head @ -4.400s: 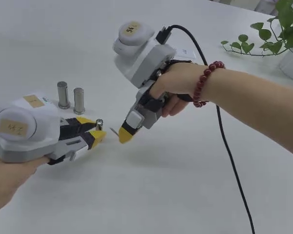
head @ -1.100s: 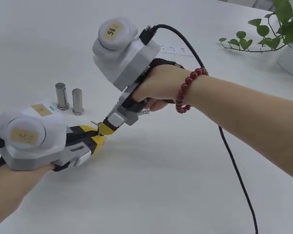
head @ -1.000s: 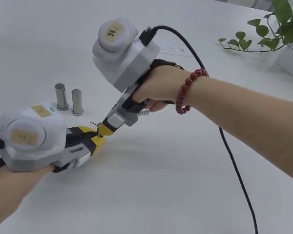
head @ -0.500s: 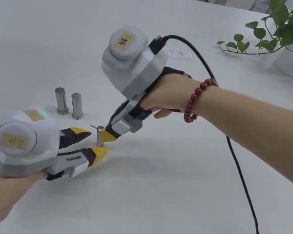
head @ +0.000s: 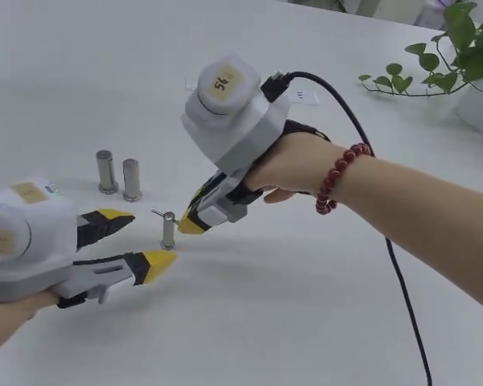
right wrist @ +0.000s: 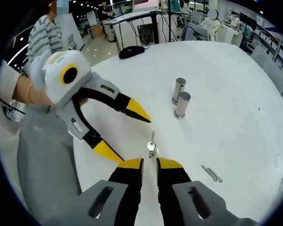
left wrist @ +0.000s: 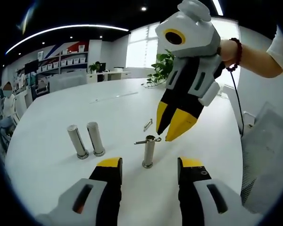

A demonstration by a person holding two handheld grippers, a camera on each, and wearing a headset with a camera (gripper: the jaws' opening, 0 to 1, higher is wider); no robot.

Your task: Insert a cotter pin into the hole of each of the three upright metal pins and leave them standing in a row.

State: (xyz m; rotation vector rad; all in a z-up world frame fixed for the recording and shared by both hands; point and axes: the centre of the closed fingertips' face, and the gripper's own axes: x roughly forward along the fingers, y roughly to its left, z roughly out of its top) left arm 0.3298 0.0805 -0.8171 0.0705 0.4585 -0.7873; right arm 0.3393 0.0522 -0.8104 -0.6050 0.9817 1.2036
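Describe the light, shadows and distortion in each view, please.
Head view: soft even light, a faint shadow on the table under the right gripper, everything sharp. Left gripper view: fisheye bending, windows blown out. Right gripper view: table edge curves.

My left gripper [head: 145,237] straddles the pinned post [head: 168,231] with slack on both sides; my right gripper [head: 189,226] crowds that post's right side. Two bare posts [head: 131,179] stand behind-left, well apart; the table [head: 290,322] nearer me lies open; the cable [head: 390,257] crosses on the right.
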